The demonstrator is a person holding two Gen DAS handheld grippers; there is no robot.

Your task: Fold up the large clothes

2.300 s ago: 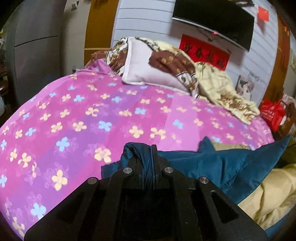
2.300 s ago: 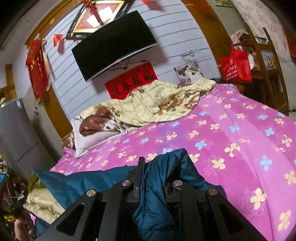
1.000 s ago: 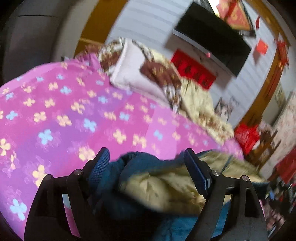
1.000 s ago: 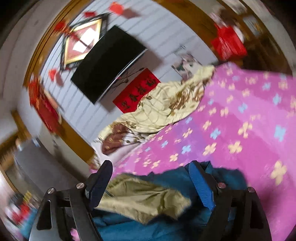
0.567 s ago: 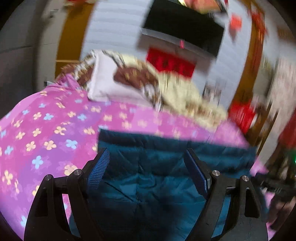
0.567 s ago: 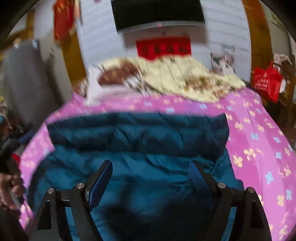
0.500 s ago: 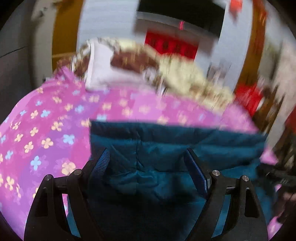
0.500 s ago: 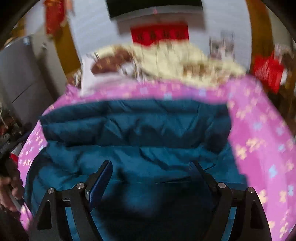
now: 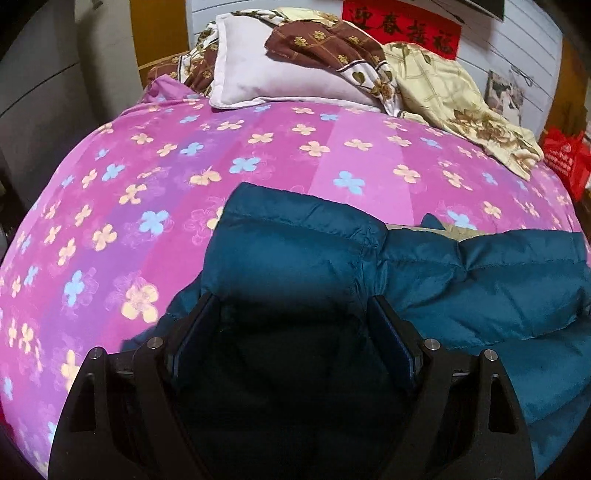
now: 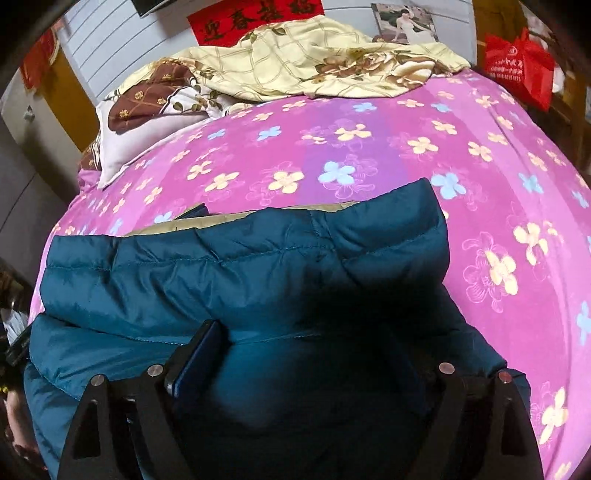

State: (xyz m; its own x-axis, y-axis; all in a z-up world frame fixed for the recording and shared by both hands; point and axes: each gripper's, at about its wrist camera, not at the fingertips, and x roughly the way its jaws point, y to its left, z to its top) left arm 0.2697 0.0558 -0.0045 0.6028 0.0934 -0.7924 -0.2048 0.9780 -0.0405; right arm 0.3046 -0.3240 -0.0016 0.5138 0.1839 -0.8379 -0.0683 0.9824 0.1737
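- one teal puffer jacket [image 9: 295, 251], just the single big one spread on the bed
- one pink flowered bedsheet [image 9: 155, 166]
- one white pillow [image 9: 266, 77]
- one cream and brown quilt [image 10: 303, 59], bunched up by the wall
- one red banner [image 9: 400, 22] on the wall
- one red bag [image 10: 519, 62]
- one photo [image 10: 402, 20] on the wall
- two grippers: left gripper [image 9: 291, 325], right gripper [image 10: 306, 350]

The jacket [image 9: 295, 254] ahead of the gripper is teal blue with a beige lining [image 10: 207, 220]. The sheet [image 9: 147, 177] beyond is pink and purple with yellow and blue flowers. Farther off, the pillow [image 9: 266, 79] is pale lilac, the quilt [image 10: 295, 55] cream with brown checks and flowers, and the bag [image 10: 517, 62] red.
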